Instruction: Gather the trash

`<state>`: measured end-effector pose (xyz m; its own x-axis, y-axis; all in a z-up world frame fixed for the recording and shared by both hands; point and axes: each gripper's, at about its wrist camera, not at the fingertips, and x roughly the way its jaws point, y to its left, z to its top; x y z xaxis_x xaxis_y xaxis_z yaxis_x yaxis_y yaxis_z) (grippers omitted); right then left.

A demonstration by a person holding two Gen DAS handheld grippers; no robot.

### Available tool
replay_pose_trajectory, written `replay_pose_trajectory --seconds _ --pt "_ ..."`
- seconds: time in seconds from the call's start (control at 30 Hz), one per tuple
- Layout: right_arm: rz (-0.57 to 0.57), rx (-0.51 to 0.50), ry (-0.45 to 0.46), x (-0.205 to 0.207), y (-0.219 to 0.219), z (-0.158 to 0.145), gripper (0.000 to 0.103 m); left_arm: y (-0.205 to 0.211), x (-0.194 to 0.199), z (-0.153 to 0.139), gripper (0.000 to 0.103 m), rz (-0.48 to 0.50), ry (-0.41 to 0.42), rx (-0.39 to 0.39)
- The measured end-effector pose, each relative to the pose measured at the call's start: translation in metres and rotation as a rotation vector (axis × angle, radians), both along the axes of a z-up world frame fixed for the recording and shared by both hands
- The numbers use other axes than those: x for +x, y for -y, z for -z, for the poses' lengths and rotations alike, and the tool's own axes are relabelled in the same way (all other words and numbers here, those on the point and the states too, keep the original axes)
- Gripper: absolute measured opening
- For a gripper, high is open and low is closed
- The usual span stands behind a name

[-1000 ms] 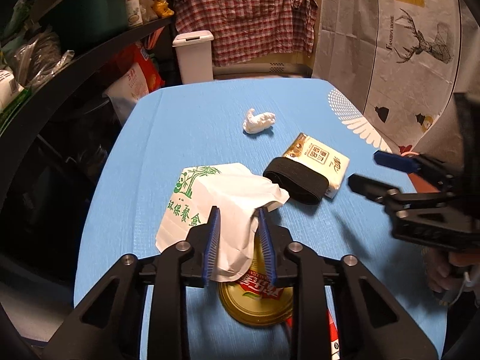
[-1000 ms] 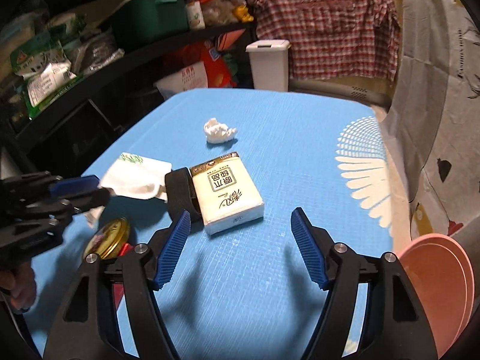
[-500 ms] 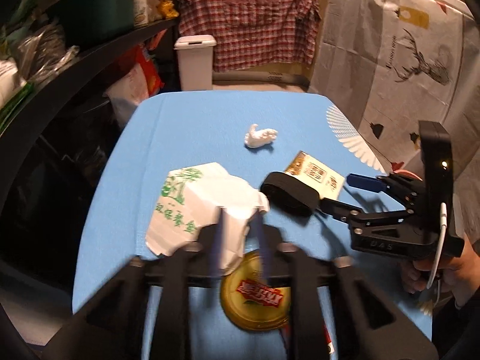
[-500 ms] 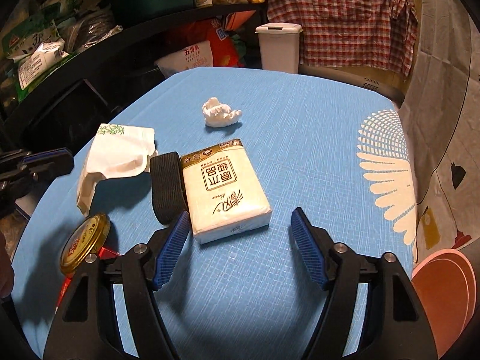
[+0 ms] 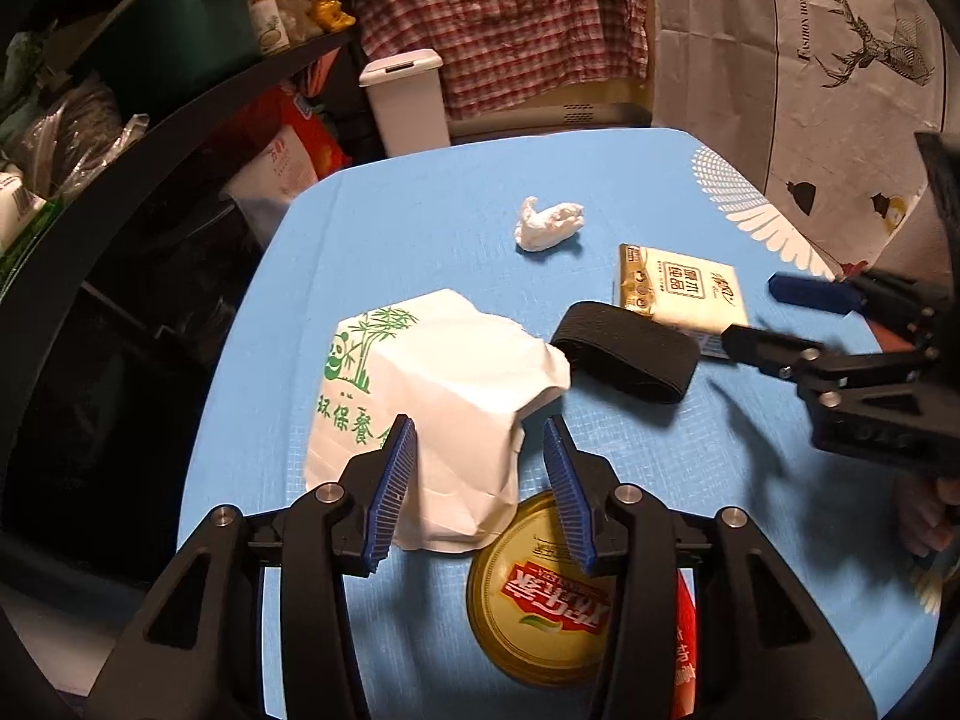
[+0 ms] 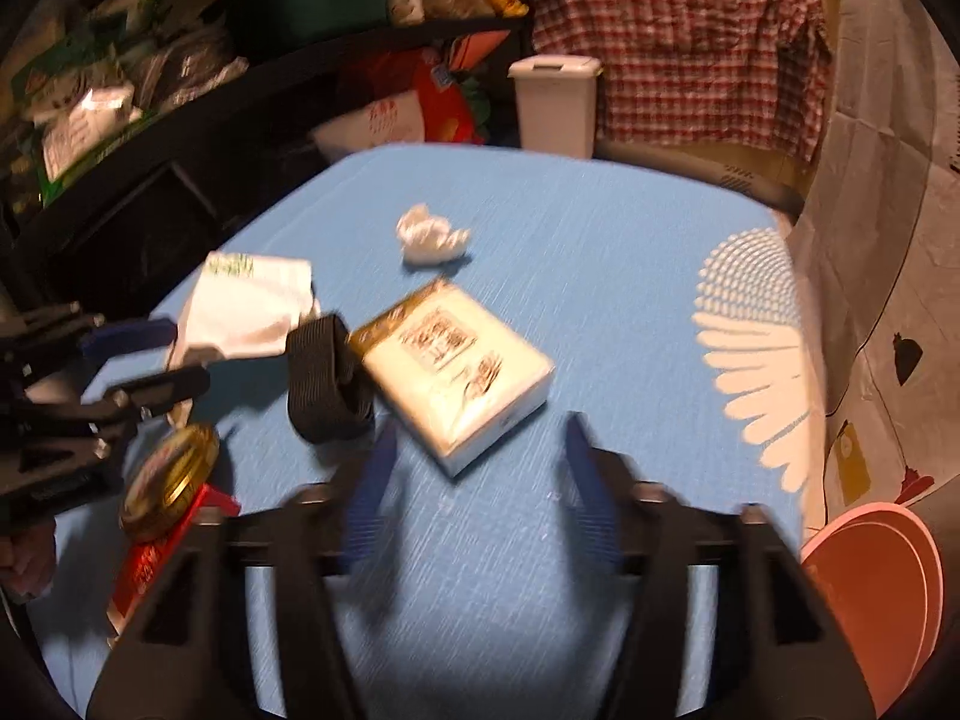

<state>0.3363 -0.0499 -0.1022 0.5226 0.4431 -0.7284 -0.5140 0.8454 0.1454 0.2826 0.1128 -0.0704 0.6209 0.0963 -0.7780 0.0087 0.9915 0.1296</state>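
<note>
Tabletop [image 5: 420,228] surface is blue and carries the following items. Paper bag [image 5: 444,396], white with green panda and bamboo print, lies crumpled on the left part of the tabletop. Crumpled tissue [image 5: 549,225] lies farther back, apart from the other items. Tissue pack [image 5: 684,294] lies right of centre, with a black elastic band [image 5: 627,354] touching its near-left edge. Gold tin lid [image 5: 549,591] lies at the near edge, partly on a red packet [image 5: 684,648]; the bag's near corner overlaps the lid's rim.

Left tongs [image 5: 480,480]: the jaws are opening, with the near end of the paper bag between them. The left pad stands at the paper's edge; the right pad is clear of it, so the bag is not clamped.

Right tongs [image 6: 477,480]: the jaws stand apart, nothing clamped. The right wrist view is motion-blurred. The near corner of the tissue pack [image 6: 462,378] lies just ahead of the gap between the blue pads.

White lidded bin [image 5: 408,102] stands beyond the far edge of the tabletop, in front of a hanging plaid shirt [image 5: 498,18]. Pink bowls [image 6: 876,594] sit stacked at the lower right of the right wrist view.
</note>
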Motion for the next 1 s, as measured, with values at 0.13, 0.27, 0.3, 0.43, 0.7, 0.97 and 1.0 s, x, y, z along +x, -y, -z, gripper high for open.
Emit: replay_pose_trajectory --seconds 0.13,0.27,0.3,0.43,0.7,0.97,1.0 --pt "-0.016 -0.03 0.012 0.008 -0.005 0.0 0.071 -0.006 0.001 -0.002 0.032 -0.023 0.001 -0.01" --pt "-0.034 -0.029 -0.007 0.019 -0.009 0.002 0.073 -0.011 -0.002 -0.009 0.021 -0.051 0.021 -0.012" --pt "-0.044 -0.033 -0.007 0.02 -0.01 0.002 0.075 -0.013 -0.002 -0.01 0.019 -0.056 0.025 -0.013" --pt "-0.083 -0.054 -0.021 0.023 -0.019 0.008 0.077 -0.021 -0.003 -0.016 0.017 -0.083 0.043 -0.027" --pt "-0.129 -0.067 -0.042 0.025 -0.03 0.014 0.077 -0.029 -0.007 -0.027 0.015 -0.113 0.063 -0.057" --pt "-0.13 -0.084 -0.024 0.02 -0.03 0.013 0.061 -0.032 -0.01 -0.036 0.015 -0.121 0.078 -0.08" --pt "-0.127 -0.093 -0.017 0.018 -0.03 0.012 0.06 -0.033 -0.01 -0.037 0.015 -0.122 0.079 -0.085"
